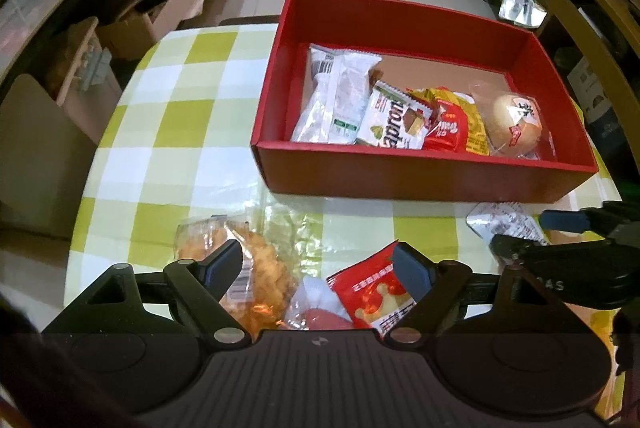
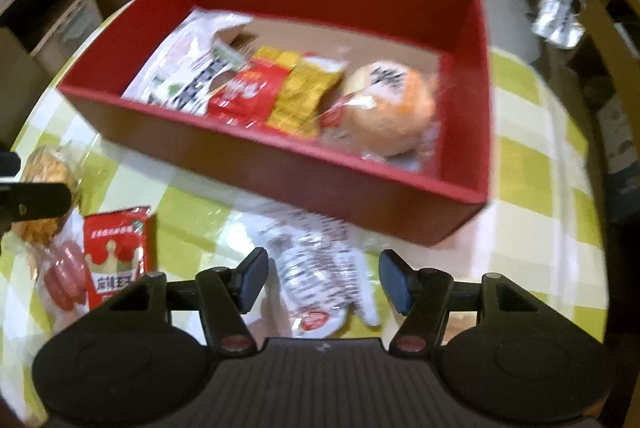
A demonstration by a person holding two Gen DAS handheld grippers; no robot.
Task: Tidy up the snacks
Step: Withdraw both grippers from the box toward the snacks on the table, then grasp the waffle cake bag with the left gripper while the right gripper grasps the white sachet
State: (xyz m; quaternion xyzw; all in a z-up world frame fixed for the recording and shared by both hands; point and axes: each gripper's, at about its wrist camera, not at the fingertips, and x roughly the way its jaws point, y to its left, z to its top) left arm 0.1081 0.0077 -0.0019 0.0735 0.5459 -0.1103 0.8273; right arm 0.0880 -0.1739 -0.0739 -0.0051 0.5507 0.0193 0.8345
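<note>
Pointing steeply down at the bench (image 1: 168,131), the left gripper (image 1: 318,270) fills the lower part of its own view with its jaws standing wide apart and nothing pressed between the pads. Under it lie three snacks: a clear bag with an orange fried snack (image 1: 256,280) at the lower left, a red packet (image 1: 372,296) just right of centre whose long axis runs from the upper left to the lower right, and a clear pack of pink sausages (image 1: 320,312) between them.

The right gripper (image 2: 323,278) is also tilted steeply downward, its jaws open. A silver-white packet with black print (image 2: 316,264) lies on the bench between the two pads, its long axis running up and down in the frame, and the pads do not press it. This view is blurred.

The red box (image 1: 424,175) stands in the upper centre of both views, its long side across the frame. Inside, along the near wall, the snacks lie in a row: a white packet (image 1: 336,95), a white wafer packet (image 1: 392,123), a red and yellow packet (image 1: 456,123) and a round bun in clear wrap (image 1: 516,123)
</note>
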